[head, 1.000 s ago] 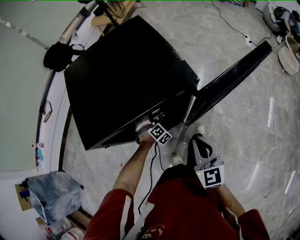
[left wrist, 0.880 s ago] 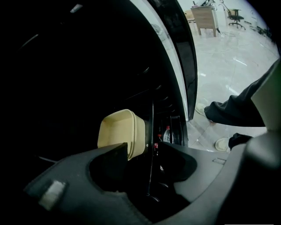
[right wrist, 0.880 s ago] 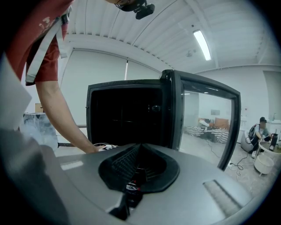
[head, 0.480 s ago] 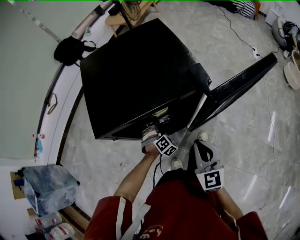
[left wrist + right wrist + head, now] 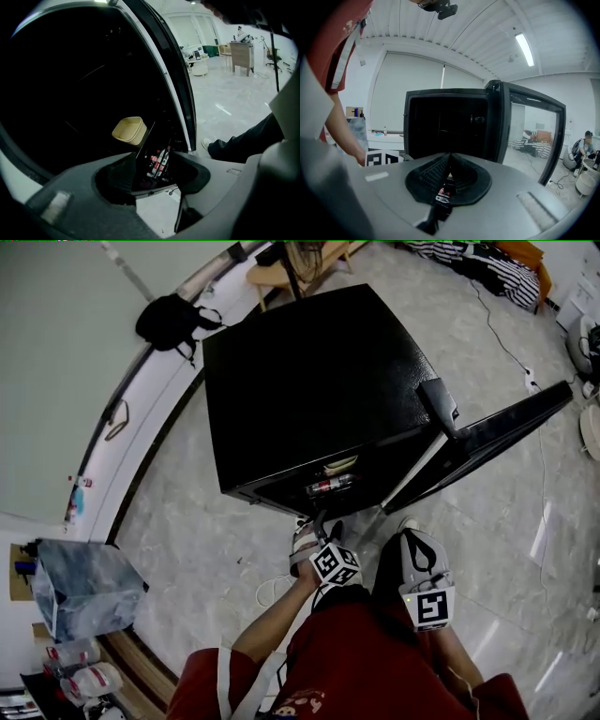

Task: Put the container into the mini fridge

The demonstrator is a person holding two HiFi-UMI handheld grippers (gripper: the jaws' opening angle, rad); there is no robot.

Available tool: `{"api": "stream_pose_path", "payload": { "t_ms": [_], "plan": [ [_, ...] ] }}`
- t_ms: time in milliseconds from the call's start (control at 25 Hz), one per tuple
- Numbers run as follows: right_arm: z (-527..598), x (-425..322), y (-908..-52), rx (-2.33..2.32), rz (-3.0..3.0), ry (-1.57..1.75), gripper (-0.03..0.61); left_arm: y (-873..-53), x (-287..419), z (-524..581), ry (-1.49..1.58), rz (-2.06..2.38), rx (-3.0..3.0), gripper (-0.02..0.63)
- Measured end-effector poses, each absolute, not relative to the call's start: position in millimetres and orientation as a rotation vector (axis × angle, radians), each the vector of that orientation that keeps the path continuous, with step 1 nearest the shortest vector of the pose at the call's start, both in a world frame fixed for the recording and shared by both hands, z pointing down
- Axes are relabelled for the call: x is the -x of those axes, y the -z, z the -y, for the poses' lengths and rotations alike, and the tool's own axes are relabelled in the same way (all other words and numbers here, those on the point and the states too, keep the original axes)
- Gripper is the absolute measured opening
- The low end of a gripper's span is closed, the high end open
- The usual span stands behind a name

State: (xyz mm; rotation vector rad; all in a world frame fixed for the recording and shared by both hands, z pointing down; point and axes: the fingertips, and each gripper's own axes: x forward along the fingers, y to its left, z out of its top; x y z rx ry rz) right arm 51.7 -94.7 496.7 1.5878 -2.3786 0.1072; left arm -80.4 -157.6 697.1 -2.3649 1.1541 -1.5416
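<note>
One black mini fridge (image 5: 309, 381) stands on a pale tiled floor (image 5: 206, 540), its single door (image 5: 487, 439) swung wide to the person's right. One beige container (image 5: 127, 130) sits on a shelf inside the dark cabinet, tipped on its side with its mouth toward the left gripper view. From the head view only its edge shows, just inside the front opening. Below it lie red-labelled bottles (image 5: 159, 160); at least two show, though the exact count cannot be told.

Two grippers are in play. The left gripper (image 5: 152, 171) is held out ahead of the body on a bare forearm (image 5: 272, 610) below a red sleeve (image 5: 202, 681). It points at the fridge opening and stops just short of its front. Its jaws stand well apart with nothing between them, and the container lies beyond them, untouched.

The right gripper (image 5: 447, 176) hangs close to the person's body, near the foot of the open door and clear of the fridge. It aims at the cabinet front. Its jaws are drawn together to a thin slit and grip nothing.

One black bag (image 5: 172, 321) hangs on the wall behind the fridge. One grey-blue bin (image 5: 84, 587) stands well apart on the person's left.
</note>
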Motion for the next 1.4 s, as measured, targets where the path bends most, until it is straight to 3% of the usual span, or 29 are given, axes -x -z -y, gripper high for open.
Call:
{"api": "stream_pose_path", "payload": {
  "t_ms": [600,1400],
  "plan": [
    [99.8,-35.3,-496.7,-1.521,2.404,-0.068,0.0,-618.5,144.3,98.0,1.272,-1.663,2.538,0.224],
    [114.7,-13.4,-427.1,-1.584,2.503,0.049,0.0,-479.7,181.4,110.2,0.517,-1.98,2.563,0.222]
  ]
}}
